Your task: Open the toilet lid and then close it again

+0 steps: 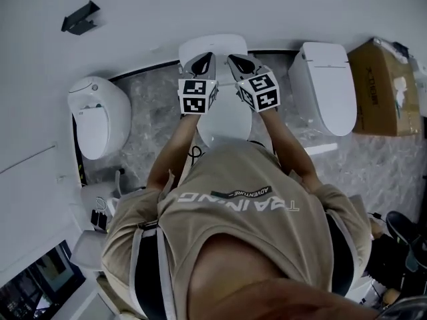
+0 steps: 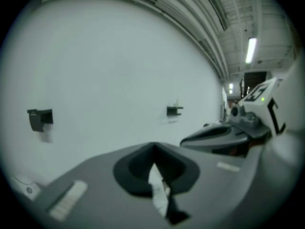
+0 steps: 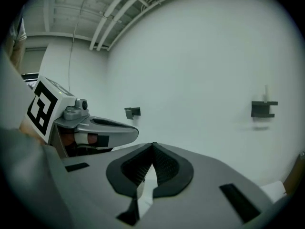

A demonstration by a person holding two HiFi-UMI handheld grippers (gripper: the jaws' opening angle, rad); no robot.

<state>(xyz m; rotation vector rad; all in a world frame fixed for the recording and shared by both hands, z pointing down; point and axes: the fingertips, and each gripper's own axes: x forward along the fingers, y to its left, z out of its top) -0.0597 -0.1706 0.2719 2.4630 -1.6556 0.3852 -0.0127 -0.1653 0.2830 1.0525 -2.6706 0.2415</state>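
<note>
The middle white toilet has its lid [image 1: 212, 45] raised against the wall, above the seat and bowl [image 1: 227, 122]. My left gripper [image 1: 205, 60] and right gripper [image 1: 235, 60] are side by side at the lid's top edge, tips towards the wall. In the left gripper view the left gripper [image 2: 153, 149] has its jaws closed at the tips, and a sliver of white lid [image 2: 158, 192] shows through the slit behind them. The right gripper [image 3: 153, 147] looks the same, with a white sliver [image 3: 145, 191] below. Each view shows the other gripper alongside.
A second toilet [image 1: 100, 115] stands to the left and a third [image 1: 327, 85] to the right, next to a cardboard box [image 1: 383, 89]. Black brackets [image 1: 80, 17] are fixed on the white wall ahead. The person's torso fills the lower head view.
</note>
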